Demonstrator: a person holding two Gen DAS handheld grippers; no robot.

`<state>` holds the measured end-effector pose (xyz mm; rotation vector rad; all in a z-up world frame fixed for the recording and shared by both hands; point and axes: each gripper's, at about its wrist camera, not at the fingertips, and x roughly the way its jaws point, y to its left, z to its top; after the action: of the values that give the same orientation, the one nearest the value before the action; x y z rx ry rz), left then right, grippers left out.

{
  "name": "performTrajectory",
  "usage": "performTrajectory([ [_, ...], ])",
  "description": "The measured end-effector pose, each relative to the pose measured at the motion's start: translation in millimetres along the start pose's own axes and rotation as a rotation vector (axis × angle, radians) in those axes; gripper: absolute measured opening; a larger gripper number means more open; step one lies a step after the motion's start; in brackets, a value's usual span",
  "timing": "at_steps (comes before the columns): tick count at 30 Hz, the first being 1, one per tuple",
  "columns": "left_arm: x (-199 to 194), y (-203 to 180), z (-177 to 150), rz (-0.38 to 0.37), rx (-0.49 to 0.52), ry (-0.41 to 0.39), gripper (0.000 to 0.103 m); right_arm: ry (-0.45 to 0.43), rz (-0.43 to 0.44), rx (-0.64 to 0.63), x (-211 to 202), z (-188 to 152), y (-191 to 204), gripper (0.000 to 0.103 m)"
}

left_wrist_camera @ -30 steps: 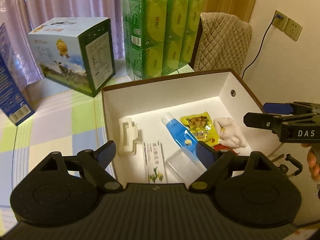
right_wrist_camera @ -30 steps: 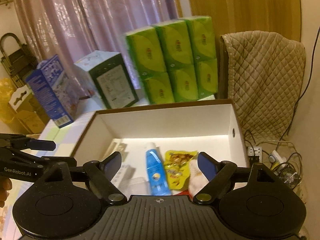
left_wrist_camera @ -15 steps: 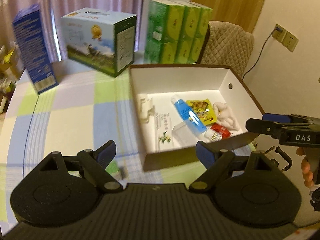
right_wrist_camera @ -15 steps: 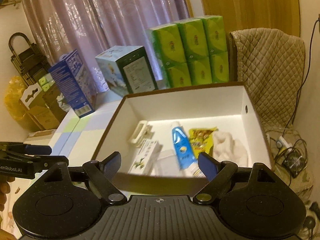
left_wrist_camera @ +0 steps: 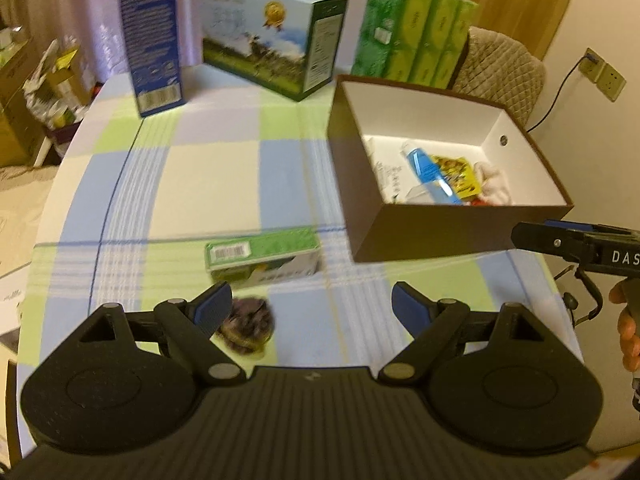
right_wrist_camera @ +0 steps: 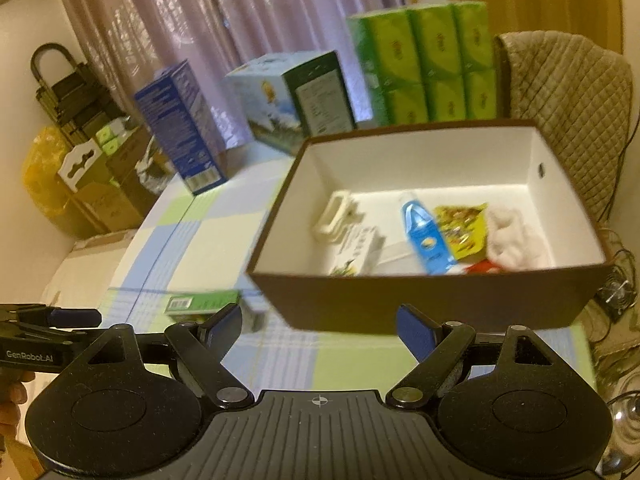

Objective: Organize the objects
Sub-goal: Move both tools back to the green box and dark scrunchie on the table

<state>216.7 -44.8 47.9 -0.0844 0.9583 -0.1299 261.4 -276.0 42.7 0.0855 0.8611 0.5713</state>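
Both tongs, left [left_wrist_camera: 310, 306] and right [right_wrist_camera: 320, 326], gape empty above the checked surface [left_wrist_camera: 216, 168]; a green carton [left_wrist_camera: 262, 258] lies beside the brown box [left_wrist_camera: 440, 236].

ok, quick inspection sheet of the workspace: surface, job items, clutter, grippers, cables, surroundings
Surface: checked tablecloth, round table.
Job's things: brown box holds blue tube, yellow packet, white cloth; small green box and dark round item lie outside it.
Clutter: blue carton, picture carton, green tissue packs at the back.
Grippers: left gripper open, empty; right gripper open, empty.
Cables: black cord to wall socket.
Surroundings: curtain, quilted chair cover.
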Motion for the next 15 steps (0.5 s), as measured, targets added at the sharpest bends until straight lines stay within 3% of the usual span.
performTrajectory([
  [15, 4, 55, -38, 0.047, -0.076, 0.076, 0.085, 0.122, 0.015, -0.051, 47, -38, 57, 0.082],
])
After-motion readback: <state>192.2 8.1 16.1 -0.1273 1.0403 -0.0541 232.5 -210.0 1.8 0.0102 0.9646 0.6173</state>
